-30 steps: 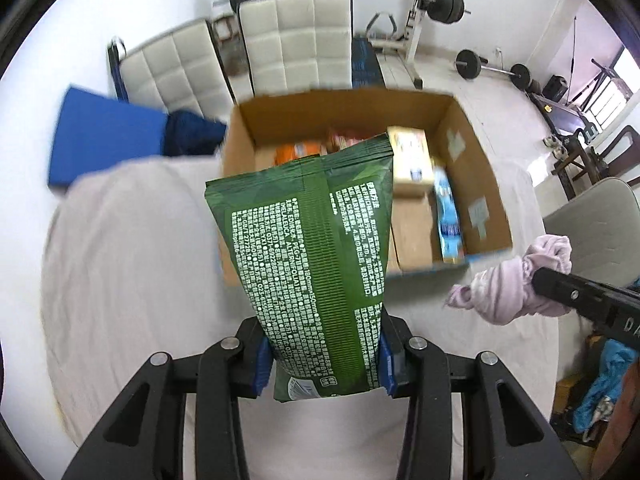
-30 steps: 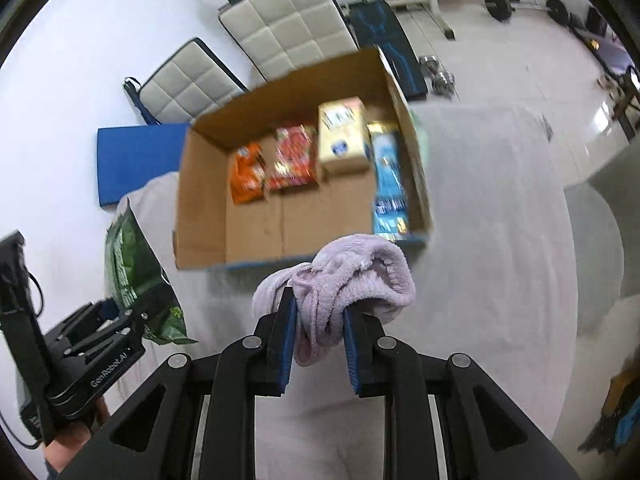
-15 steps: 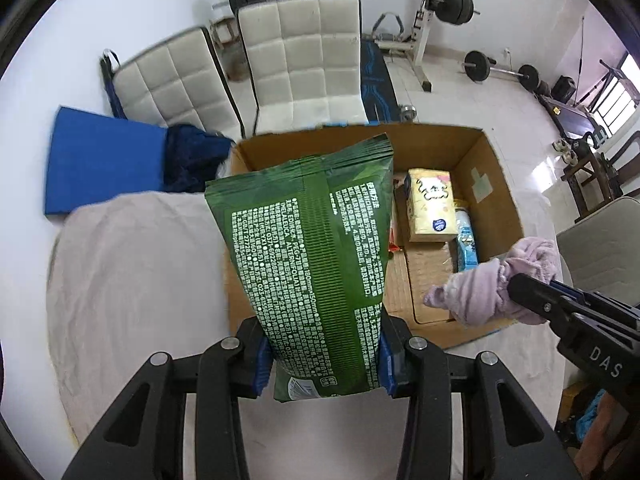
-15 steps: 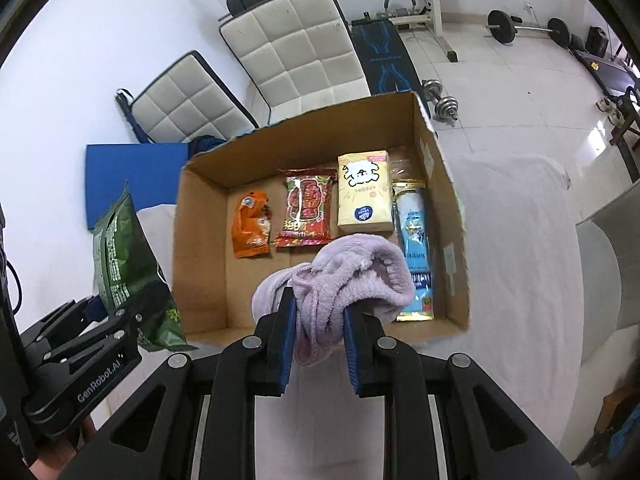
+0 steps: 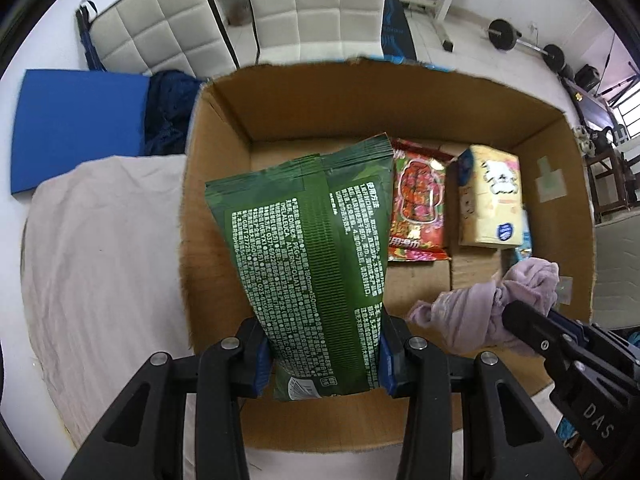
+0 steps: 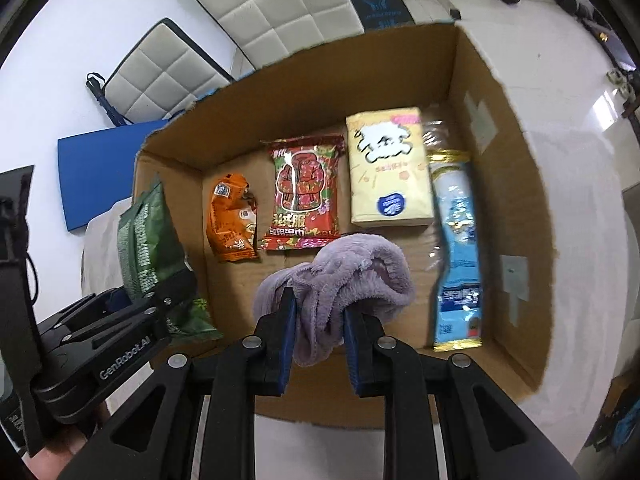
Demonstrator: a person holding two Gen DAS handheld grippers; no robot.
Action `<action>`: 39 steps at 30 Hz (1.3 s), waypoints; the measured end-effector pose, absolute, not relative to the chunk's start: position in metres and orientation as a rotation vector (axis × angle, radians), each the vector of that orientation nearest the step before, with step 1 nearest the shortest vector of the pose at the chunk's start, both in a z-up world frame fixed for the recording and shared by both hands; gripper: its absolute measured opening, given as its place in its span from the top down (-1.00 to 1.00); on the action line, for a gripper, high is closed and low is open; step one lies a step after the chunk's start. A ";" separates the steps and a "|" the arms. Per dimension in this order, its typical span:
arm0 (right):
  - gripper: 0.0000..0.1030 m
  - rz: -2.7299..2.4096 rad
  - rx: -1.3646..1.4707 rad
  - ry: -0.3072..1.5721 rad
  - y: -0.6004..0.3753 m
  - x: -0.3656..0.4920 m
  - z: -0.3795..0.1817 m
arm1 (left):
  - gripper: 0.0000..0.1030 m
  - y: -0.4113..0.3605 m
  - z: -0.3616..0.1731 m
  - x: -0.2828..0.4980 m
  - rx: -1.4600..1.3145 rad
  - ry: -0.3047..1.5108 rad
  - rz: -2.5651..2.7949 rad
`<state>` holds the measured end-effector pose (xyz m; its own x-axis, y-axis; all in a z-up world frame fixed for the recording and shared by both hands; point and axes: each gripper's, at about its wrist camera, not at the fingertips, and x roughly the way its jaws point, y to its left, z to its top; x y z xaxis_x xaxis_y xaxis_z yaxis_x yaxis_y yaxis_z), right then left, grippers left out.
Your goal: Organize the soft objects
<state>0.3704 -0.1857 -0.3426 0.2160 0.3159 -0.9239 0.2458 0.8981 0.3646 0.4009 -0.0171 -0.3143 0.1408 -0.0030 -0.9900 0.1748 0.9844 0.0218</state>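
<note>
Left gripper [image 5: 324, 354] clamped on green pouch [image 5: 316, 248] above cardboard box [image 6: 516, 184] | right gripper [image 6: 319, 340] pinching lilac towel [image 6: 344, 276] over bare floor | best lowered into free gaps, clear of packets, before release

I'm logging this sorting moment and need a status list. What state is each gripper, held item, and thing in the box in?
Left gripper: shut on green foil pouch.
Green foil pouch: held upright over the box.
Right gripper: shut on lilac fleece cloth.
Lilac fleece cloth: bunched, held over the box.
Brown cardboard box: open-topped.
Orange snack packet: crumpled, lying on the box floor.
Red patterned packet: lying flat.
Yellow tissue pack: lying flat.
Blue and gold sachet: lying by the right wall.
</note>
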 end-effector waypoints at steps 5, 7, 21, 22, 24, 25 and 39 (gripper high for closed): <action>0.55 0.073 0.489 1.407 -0.181 0.375 -0.359 | 0.24 -0.016 -0.332 0.406 0.145 1.491 -0.146; 0.49 0.082 0.497 1.434 -0.180 0.377 -0.369 | 0.24 -0.017 -0.341 0.407 0.161 1.524 -0.143; -0.27 -0.001 0.327 1.532 -0.178 0.376 -0.394 | 0.15 -0.008 -0.350 0.403 0.122 1.584 -0.110; -0.31 -0.005 0.318 1.530 -0.178 0.376 -0.393 | 0.12 -0.007 -0.345 0.403 0.115 1.573 -0.107; -0.45 -0.011 0.289 1.526 -0.179 0.373 -0.390 | -0.02 -0.004 -0.337 0.400 0.113 1.554 -0.104; -0.51 -0.017 0.268 1.519 -0.178 0.372 -0.387 | -0.03 -0.003 -0.331 0.399 0.112 1.537 -0.101; -1.00 -0.090 0.104 1.444 -0.169 0.354 -0.349 | -0.94 0.009 -0.287 0.366 0.100 1.413 -0.059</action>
